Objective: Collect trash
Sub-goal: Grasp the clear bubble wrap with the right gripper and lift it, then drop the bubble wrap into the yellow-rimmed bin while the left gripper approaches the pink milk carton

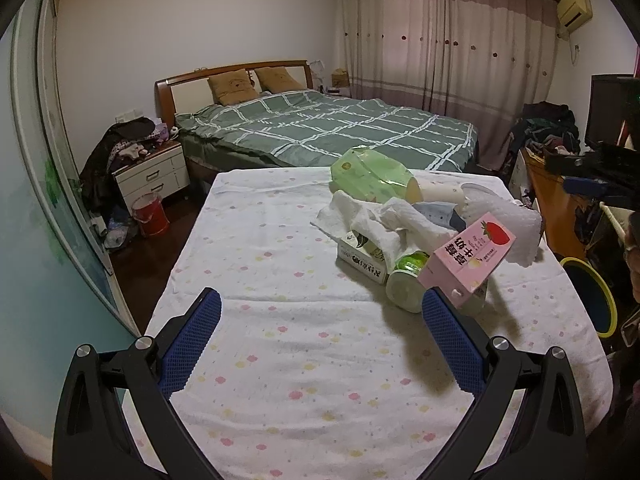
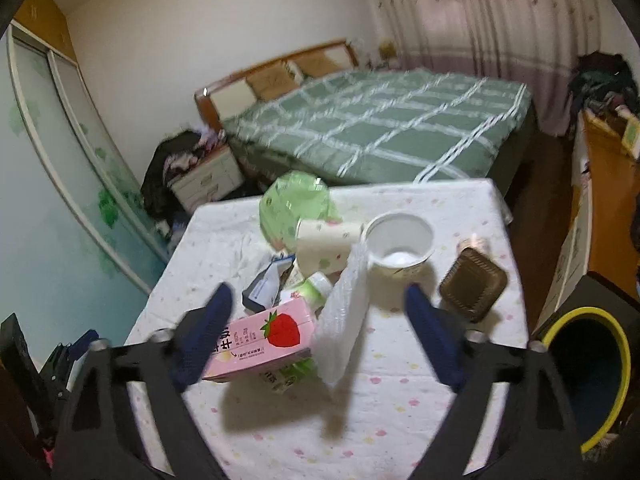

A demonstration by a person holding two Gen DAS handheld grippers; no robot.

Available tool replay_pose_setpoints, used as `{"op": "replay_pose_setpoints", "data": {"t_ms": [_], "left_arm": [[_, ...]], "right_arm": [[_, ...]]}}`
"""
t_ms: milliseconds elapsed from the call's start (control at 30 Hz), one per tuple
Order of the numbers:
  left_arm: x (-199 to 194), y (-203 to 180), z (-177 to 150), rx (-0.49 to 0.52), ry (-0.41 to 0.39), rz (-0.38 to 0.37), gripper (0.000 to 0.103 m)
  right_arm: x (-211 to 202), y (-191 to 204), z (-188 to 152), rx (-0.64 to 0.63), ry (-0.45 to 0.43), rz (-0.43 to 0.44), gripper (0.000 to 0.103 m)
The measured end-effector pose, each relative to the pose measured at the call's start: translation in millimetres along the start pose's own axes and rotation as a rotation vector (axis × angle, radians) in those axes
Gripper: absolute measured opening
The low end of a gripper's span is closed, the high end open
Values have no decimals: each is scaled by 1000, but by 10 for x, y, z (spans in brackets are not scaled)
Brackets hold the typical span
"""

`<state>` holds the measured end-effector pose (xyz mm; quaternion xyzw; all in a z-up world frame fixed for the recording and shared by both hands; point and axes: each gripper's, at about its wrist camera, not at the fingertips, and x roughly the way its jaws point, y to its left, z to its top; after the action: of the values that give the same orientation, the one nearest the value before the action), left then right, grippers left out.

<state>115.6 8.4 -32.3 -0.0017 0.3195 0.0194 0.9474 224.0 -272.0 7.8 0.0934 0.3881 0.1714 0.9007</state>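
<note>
The right gripper [image 2: 318, 332] hung spread over the pink carton [image 2: 262, 342]; its left finger could have knocked the leaning plastic sheet [image 2: 346, 312] over.

pink carton [image 1: 467, 259]: large Chinese characters on the side panel, seen upside down in the left wrist view, beside a printed red strawberry; they read as 草莓牛奶 (strawberry milk).
pink carton, right wrist view [image 2: 264, 340]: the characters 牛奶 show next to the strawberry picture; a line of small print below them is too small to read.
white carton [image 1: 362, 260]: dark printed characters along its lower edge, under the crumpled paper; not legible.
green packet [image 1: 370, 176]: a small round emblem on its face; the lettering cannot be made out.
blue-grey carton [image 2: 266, 282]: small white print, blurred and unreadable.
</note>
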Motion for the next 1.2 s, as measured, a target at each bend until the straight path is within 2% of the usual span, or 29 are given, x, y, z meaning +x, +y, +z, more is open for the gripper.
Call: {"op": "replay_pose_setpoints", "data": {"t_ms": [100, 167, 300, 367, 433, 500, 700, 933, 1033, 1200], "left_arm": [[75, 20, 8, -5, 13, -5, 99], [103, 32, 10, -8, 17, -7, 99], [132, 9, 21, -6, 17, -21, 99], [125, -11, 24, 0, 17, -28, 99], [120, -41, 27, 7, 16, -33, 99], [117, -71, 27, 17, 15, -37, 99], [101, -177, 35, 44, 11, -63, 99], [81, -423, 46, 123, 1, -146, 99], [85, -545, 49, 169, -5, -172, 99], [141, -731, 47, 210, 12, -233, 99]], "right_arm": [[124, 19, -51, -1, 60, -2, 68], [227, 21, -82, -3, 87, -15, 67], [446, 0, -129, -6, 135, -32, 54], [514, -46, -154, 7, 153, -26, 46], [553, -90, -168, 18, 164, -19, 28], [549, -127, -174, 26, 159, -16, 15], [275, -220, -148, 31, 74, -22, 14], [-295, -472, -172, 63, -31, -20, 14], [-571, -748, -249, 101, -71, -71, 14], [-934, -1527, -503, 251, -113, -210, 15]]}}
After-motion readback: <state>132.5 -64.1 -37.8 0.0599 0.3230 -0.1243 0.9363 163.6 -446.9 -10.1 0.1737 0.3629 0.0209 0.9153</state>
